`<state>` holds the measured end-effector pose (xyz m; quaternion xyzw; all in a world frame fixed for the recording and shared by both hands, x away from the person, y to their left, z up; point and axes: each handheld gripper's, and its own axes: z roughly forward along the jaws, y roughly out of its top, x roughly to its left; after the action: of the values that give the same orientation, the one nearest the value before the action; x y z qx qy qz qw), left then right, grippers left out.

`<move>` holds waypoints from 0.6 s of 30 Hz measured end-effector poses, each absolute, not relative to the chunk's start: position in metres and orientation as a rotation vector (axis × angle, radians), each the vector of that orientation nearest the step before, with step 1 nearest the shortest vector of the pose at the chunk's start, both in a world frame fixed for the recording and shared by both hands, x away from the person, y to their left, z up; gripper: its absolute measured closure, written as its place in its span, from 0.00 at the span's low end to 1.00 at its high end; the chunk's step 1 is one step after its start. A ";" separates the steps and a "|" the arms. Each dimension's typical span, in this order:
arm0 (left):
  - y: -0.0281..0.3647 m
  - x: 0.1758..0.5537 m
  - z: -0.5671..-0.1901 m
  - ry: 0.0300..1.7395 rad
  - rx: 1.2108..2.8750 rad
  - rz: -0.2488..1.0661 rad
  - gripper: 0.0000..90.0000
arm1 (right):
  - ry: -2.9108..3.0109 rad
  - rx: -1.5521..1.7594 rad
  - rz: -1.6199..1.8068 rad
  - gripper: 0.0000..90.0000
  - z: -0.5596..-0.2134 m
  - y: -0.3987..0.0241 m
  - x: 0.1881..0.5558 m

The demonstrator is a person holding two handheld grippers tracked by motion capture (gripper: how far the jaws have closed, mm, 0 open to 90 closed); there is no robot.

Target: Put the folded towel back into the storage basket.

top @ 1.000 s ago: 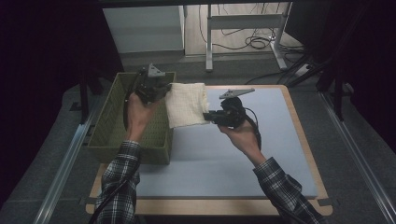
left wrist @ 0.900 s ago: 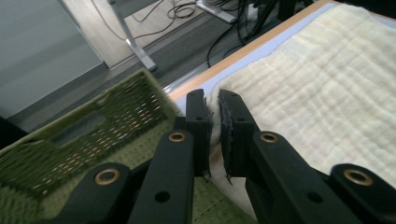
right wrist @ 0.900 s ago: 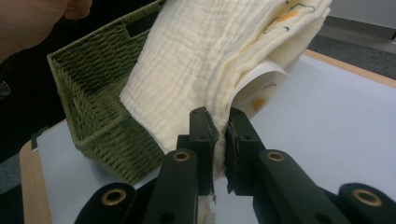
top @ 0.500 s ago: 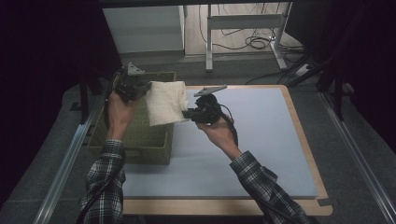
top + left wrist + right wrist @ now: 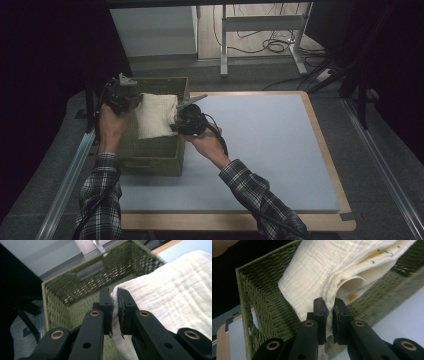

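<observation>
A folded cream cloth hangs stretched between my two grippers, over the open top of a green woven basket. My left gripper is shut on the cloth's left edge, above the basket's left wall. My right gripper is shut on the cloth's right edge, above the basket's right wall. In the left gripper view the cloth is pinched between the jaws of the left gripper, with the basket behind. In the right gripper view the right gripper nips the folded cloth, and the basket lies below.
The basket stands at the left end of a pale blue mat on a wood-edged board. Metal rails run along the table's sides. A white panel, a metal stand and cables lie beyond the far edge.
Both grippers have carried the cloth leftward from the basket's right rim and the mat to above the basket, and a little lower. Both stayed shut on it.
</observation>
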<state>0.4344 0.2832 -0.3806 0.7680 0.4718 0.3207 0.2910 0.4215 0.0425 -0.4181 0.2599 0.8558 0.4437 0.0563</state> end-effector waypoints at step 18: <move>0.303 0.439 -0.419 1.296 2.138 0.831 0.92 | 2.699 0.721 1.187 0.92 -0.437 0.099 0.418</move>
<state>0.4391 0.3034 -0.4185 0.7856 0.4763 0.3055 0.2504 0.4177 0.0991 -0.4374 0.2371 0.8879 0.3906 0.0532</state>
